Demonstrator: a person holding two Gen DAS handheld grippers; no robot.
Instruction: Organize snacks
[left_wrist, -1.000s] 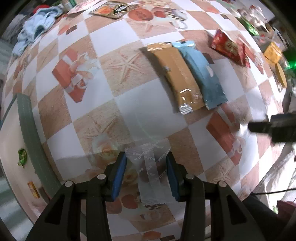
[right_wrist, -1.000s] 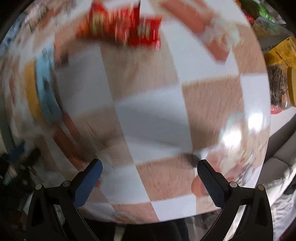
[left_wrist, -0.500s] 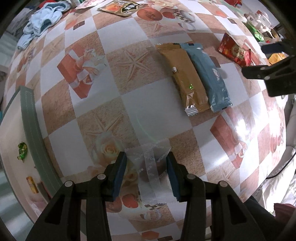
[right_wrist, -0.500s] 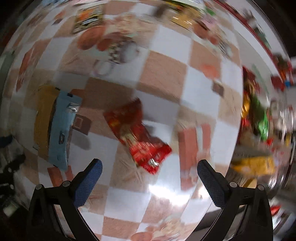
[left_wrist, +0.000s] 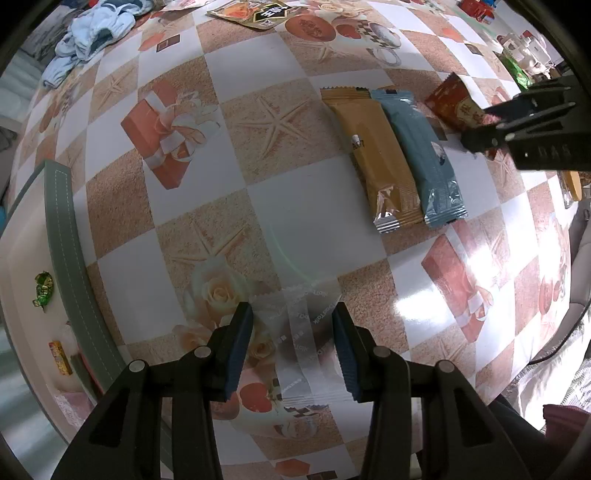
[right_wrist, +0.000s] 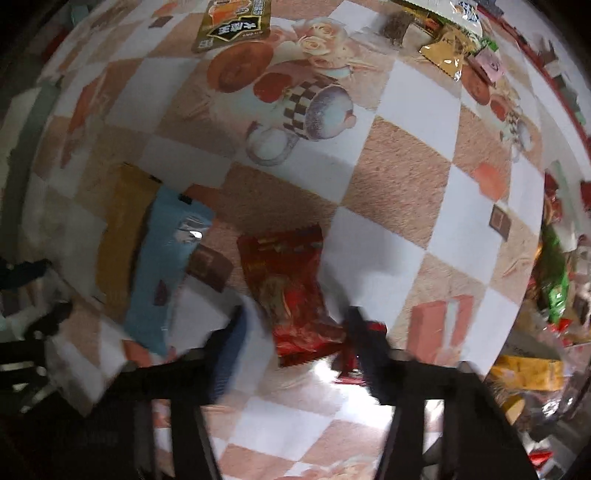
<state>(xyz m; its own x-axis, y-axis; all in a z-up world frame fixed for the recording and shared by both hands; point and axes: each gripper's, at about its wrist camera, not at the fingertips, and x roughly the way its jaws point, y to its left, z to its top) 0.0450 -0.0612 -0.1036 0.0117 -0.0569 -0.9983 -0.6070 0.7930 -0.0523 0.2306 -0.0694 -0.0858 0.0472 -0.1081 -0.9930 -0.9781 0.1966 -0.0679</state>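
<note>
My left gripper (left_wrist: 293, 332) points down over the patterned tablecloth (left_wrist: 295, 206) and is shut on a clear plastic packet (left_wrist: 299, 343). An orange packet (left_wrist: 373, 147) and a blue packet (left_wrist: 421, 147) lie side by side further out. To the right of them lies a red packet (left_wrist: 452, 101). My right gripper (right_wrist: 295, 332) hangs over the red packet (right_wrist: 291, 280) with its jaws closing. The packet's near end sits between the blurred fingers, with a gap still showing on the left side. In the left wrist view, the right gripper (left_wrist: 480, 127) reaches in from the right.
A dark snack pouch (right_wrist: 232, 26) lies at the far side, near a blue cloth (left_wrist: 96, 26). Several mixed snacks pile up along the right edge (right_wrist: 554, 295), with a yellow pack (right_wrist: 528, 369) nearer. A grey-green strip (left_wrist: 66, 258) and small candies (left_wrist: 42, 288) are at the left.
The right gripper swung across the table, rolled, and came over the red packet; its wide jaws have narrowed around it. The left gripper stayed put with the clear packet.
</note>
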